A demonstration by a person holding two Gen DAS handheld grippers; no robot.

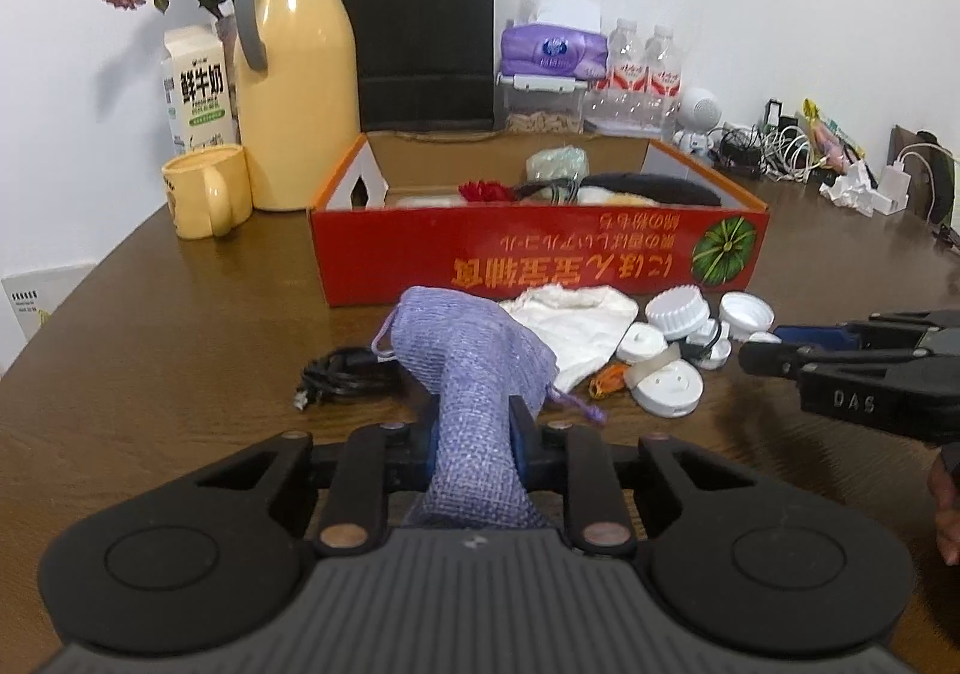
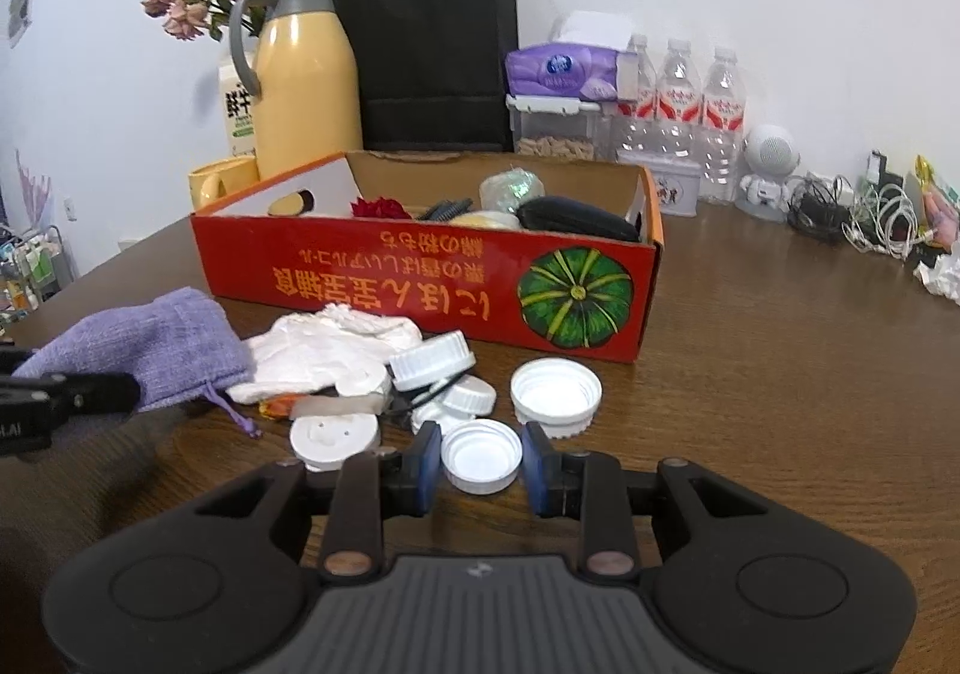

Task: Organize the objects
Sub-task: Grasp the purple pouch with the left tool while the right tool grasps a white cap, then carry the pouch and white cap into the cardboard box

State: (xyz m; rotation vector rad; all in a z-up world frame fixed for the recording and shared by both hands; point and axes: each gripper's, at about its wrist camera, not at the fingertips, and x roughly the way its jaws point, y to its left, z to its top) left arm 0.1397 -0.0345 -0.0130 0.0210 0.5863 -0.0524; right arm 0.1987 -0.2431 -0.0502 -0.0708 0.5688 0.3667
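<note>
A purple mesh drawstring pouch (image 1: 468, 350) is pinched between the pads of my left gripper (image 1: 474, 422), which is shut on it and holds it off the brown table. In the right wrist view the pouch (image 2: 150, 350) hangs at the left with the left gripper (image 2: 90, 392) on it. My right gripper (image 2: 480, 461) has a small white bottle cap (image 2: 480, 464) between its blue pads, both pads touching its rim. The red cardboard box (image 1: 540, 254) with a pumpkin picture stands just beyond, open-topped, with several items inside.
A white cloth bag (image 1: 576, 326), several white caps (image 1: 678, 311) and a black cable (image 1: 348, 374) lie before the box. A yellow jug (image 1: 294, 92), mug (image 1: 207, 200), milk carton, black paper bag (image 1: 420, 26), tissues, water bottles and chargers line the back.
</note>
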